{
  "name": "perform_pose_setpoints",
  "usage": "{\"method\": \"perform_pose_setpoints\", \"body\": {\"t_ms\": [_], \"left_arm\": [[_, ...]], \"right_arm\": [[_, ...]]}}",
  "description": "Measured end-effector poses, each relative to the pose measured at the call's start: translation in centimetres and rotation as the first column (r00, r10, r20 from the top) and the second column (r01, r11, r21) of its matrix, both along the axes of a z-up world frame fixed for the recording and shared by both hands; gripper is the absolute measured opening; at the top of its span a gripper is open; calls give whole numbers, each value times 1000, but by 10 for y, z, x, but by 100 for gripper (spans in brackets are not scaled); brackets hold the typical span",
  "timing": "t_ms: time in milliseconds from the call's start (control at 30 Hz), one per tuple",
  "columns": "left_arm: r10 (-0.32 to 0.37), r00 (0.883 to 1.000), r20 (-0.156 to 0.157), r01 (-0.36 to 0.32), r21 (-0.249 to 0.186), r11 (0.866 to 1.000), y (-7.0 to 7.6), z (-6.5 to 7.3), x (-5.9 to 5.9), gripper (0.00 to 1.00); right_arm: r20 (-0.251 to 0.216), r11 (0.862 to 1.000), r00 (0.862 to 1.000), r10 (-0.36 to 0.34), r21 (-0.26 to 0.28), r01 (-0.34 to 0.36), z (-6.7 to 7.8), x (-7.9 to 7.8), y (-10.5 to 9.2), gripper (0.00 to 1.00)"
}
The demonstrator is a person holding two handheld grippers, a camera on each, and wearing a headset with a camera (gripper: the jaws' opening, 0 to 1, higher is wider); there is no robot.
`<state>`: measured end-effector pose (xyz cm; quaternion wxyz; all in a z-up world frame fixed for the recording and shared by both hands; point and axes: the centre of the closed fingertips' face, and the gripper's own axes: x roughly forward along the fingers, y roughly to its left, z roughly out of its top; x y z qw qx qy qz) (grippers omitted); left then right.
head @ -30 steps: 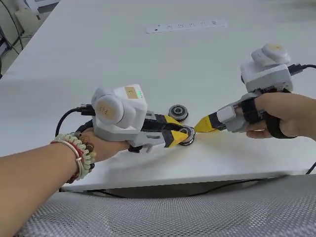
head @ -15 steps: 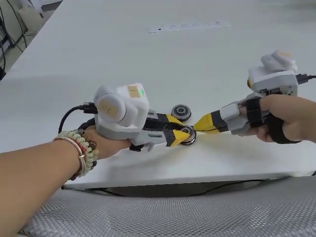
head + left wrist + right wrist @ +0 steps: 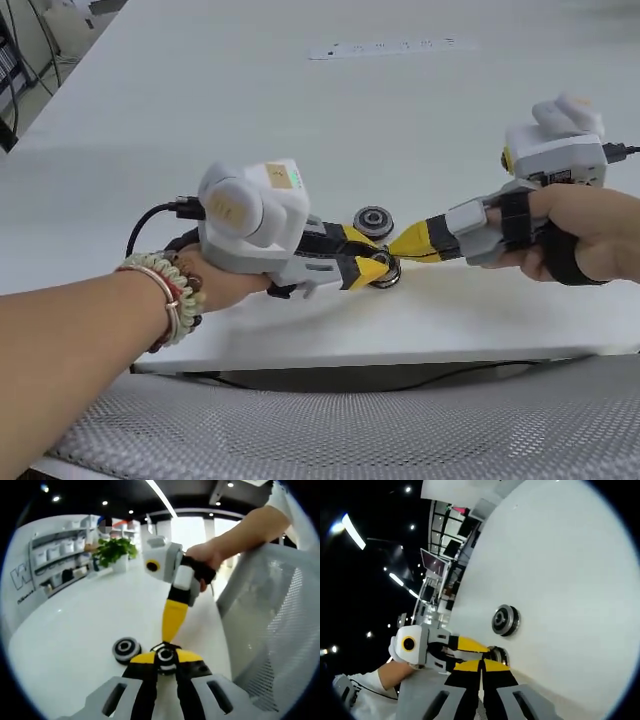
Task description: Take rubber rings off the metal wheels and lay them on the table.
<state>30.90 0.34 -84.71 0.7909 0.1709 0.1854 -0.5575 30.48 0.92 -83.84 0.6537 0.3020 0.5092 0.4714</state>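
Since a second ago, the right tool [image 3: 397,252] has drawn in slightly, its tip now meeting the metal wheel [image 3: 165,655] from the right. Left tool [image 3: 376,270]: yellow jaws closed narrowly on this wheel, gripping it just above the near edge of the white worktop [image 3: 250,110]. Right tool: jaws pressed together into one wedge; whether anything is pinched between them cannot be told. Second wheel [image 3: 374,219]: lying flat on the worktop, just beyond the two tools and apart from them. Both tools are hand-held.
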Motion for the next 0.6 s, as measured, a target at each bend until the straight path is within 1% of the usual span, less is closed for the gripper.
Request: {"method": "perform_pose_setpoints", "body": {"t_ms": [100, 133, 167, 267, 367, 400, 433, 467, 500, 533, 567, 600], "left_arm": [[2, 1000, -1, -2, 0, 1000, -1, 1, -1, 14], [3, 1000, -1, -3, -1, 1000, -1, 1, -1, 14], [4, 1000, -1, -4, -1, 1000, -1, 1, -1, 14], [10, 1000, -3, -10, 0, 1000, -2, 1, -1, 14], [10, 1000, -2, -10, 9, 1000, -3, 1, -2, 14], [13, 1000, -3, -13, 10, 1000, -3, 1, -2, 14], [18, 1000, -8, -18, 7, 1000, -3, 1, -2, 14], [23, 1000, -11, -23, 5, 1000, -3, 2, -2, 14], [24, 1000, -9, -24, 5, 1000, -3, 2, -2, 14], [27, 1000, -9, -27, 4, 1000, -3, 2, -2, 14], [32, 999, -13, -32, 7, 999, -3, 2, -2, 14], [37, 999, -19, -36, 10, 999, -4, 2, -2, 14]], "right_arm": [[13, 999, 1000, 20, 33, -20, 8, -2, 6, 0], [25, 999, 999, 30, 19, -30, 7, -3, 6, 0], [29, 999, 999, 30, 16, -30, 6, -2, 6, 0], [16, 1000, 1000, 18, 17, -19, 5, 0, 1, 0], [16, 1000, 1000, 20, 17, -20, 5, -1, 1, 0], [23, 1000, 1000, 20, -1, -20, 3, 0, 1, 0], [28, 999, 999, 18, -34, -17, -1, 1, -1, 0], [50, 998, 999, 18, -60, -15, -5, 2, -2, 0], [43, 999, 999, 20, -45, -18, -2, 1, -1, 0], [41, 999, 999, 19, -45, -17, -2, 1, -1, 0], [57, 998, 998, 16, -61, -13, -3, 3, -2, 0], [60, 998, 998, 16, -64, -12, -3, 3, -2, 0]]}}
